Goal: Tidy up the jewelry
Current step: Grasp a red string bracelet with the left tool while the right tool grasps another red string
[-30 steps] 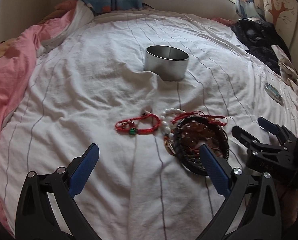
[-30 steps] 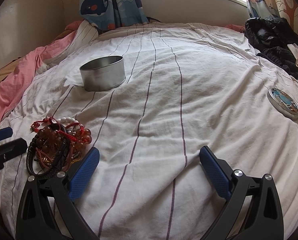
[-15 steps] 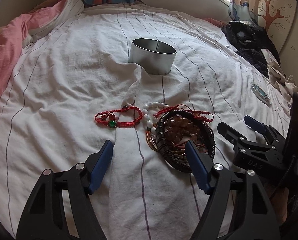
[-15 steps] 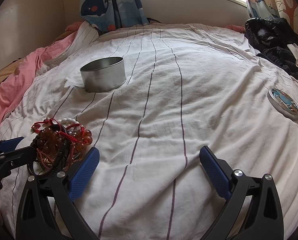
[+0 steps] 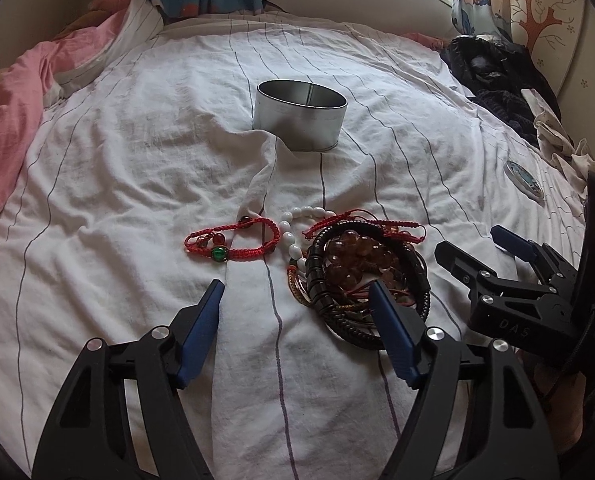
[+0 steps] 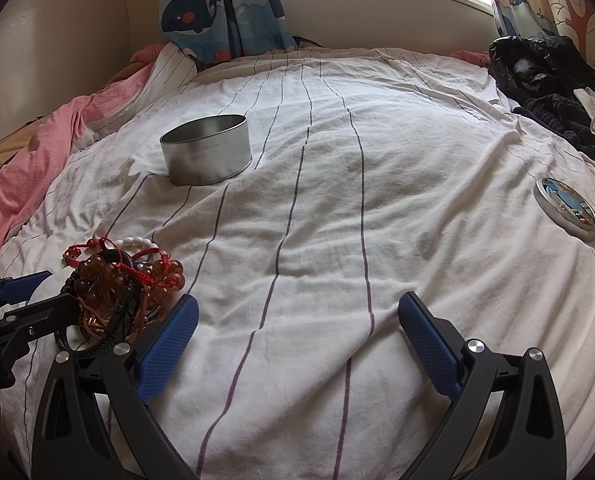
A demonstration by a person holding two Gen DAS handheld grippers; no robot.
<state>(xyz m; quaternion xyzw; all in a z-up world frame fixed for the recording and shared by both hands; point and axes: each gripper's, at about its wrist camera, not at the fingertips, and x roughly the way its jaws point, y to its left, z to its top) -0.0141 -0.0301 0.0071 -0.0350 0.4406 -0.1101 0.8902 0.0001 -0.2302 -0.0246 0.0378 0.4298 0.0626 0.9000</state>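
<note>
White striped bedding (image 5: 137, 184) covers the bed, and both tools are held low over its near part. The left hand-held gripper (image 5: 297, 296) is spread wide with nothing between its blue pads; its right pad (image 5: 393, 332) overlaps the near edge of the bracelet pile (image 5: 361, 276) in the left wrist view, though contact cannot be told. The red cord bracelet (image 5: 233, 242) lies alone just beyond the left pad (image 5: 201, 328), apart from the pile, and a white bead bracelet (image 5: 297, 228) is tucked against the pile's far left side. The right hand-held gripper (image 6: 297, 316) is also spread wide and holds nothing, over bare sheet to the right of the pile (image 6: 121, 284). In the left wrist view it is seen at the right edge (image 5: 493, 252), where the letters "DAS" are read on its black body.

Beyond the jewelry a raised fold of sheet runs up to the open metal tin (image 5: 301, 116), which stands upright and well apart from the pile. Open sheet stretches to the right as far as the round printed lid (image 6: 567, 208), near the dark clothes (image 6: 537, 76) at the bed's edge. A pink blanket (image 5: 13, 120) borders the left side.

Compared with the frame a second earlier, the left hand-held gripper is seen nearer the bracelets, while the right one is pictured much as before.
</note>
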